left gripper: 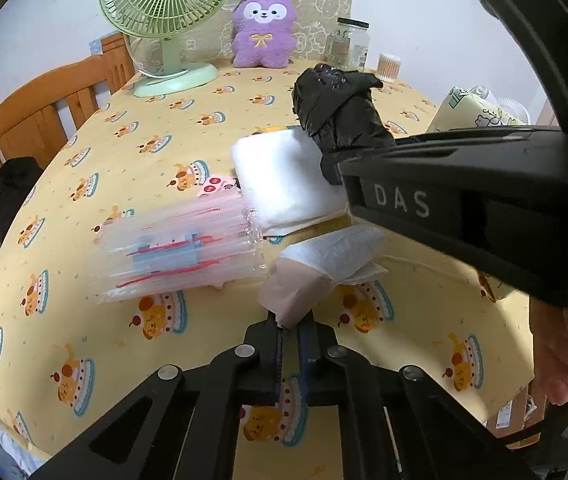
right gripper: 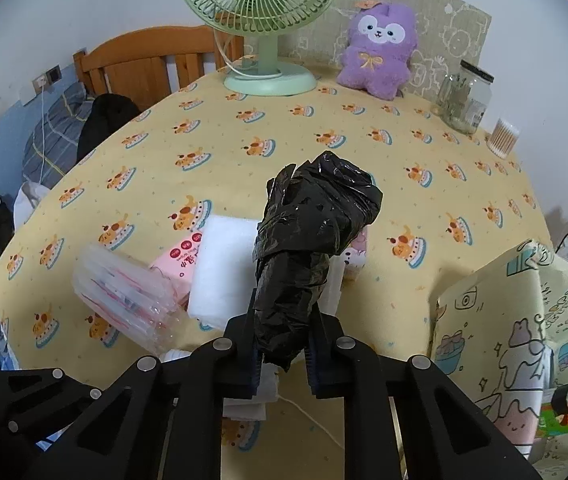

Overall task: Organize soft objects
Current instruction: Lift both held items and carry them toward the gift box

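My left gripper (left gripper: pixel 292 328) is shut on a folded white tissue bundle (left gripper: pixel 324 264) held just above the yellow tablecloth. My right gripper (right gripper: pixel 282 344) is shut on a crumpled roll of black plastic bags (right gripper: pixel 308 248), also in the left wrist view (left gripper: pixel 336 112), held over a white foam sheet (right gripper: pixel 220 276) (left gripper: pixel 284 184). A clear air-cushion packet (left gripper: pixel 180 256) (right gripper: pixel 124 300) lies left of the foam, over a pink wipes pack (right gripper: pixel 182 264) (left gripper: pixel 214 186).
The table (right gripper: pixel 284 152) wears a yellow cartoon cloth. At the back stand a green fan (right gripper: pixel 262 24), a purple plush toy (right gripper: pixel 378 52), a glass jar (right gripper: pixel 464 96) and a cotton swab tub (right gripper: pixel 502 138). A cartoon-print storage bin (right gripper: pixel 524 340) stands at the right. A wooden bed (right gripper: pixel 144 64) lies left.
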Demonstrator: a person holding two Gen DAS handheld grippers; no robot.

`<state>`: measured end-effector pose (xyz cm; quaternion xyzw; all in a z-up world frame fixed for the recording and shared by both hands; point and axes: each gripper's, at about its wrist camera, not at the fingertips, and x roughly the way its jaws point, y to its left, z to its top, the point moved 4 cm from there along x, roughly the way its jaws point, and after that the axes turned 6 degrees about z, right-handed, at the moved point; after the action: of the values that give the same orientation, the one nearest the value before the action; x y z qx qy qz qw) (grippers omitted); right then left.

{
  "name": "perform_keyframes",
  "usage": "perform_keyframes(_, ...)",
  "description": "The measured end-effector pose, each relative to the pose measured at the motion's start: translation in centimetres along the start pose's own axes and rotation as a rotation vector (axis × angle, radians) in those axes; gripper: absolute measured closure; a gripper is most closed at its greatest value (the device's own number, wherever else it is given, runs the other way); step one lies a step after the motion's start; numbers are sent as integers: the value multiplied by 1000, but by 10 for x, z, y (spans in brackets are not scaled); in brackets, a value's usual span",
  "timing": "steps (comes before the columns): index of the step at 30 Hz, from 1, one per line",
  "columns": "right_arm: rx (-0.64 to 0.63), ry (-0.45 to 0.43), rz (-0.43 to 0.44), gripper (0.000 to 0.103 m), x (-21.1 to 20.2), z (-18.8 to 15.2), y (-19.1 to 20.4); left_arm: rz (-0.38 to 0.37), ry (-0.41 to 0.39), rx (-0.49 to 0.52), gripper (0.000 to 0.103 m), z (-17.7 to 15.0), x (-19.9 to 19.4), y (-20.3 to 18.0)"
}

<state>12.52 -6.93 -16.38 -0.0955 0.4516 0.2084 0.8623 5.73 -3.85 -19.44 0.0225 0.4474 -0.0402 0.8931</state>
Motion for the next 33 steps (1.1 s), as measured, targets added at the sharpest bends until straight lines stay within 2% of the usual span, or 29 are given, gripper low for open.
perform_keyframes(6,6,-29,-6,87,-8,3,-1,4,-8,-13,102,-2,-4,1)
perform_keyframes(33,-11,-157,-34,87,-63,16,3,28,-127,-56,103,21,-46,7)
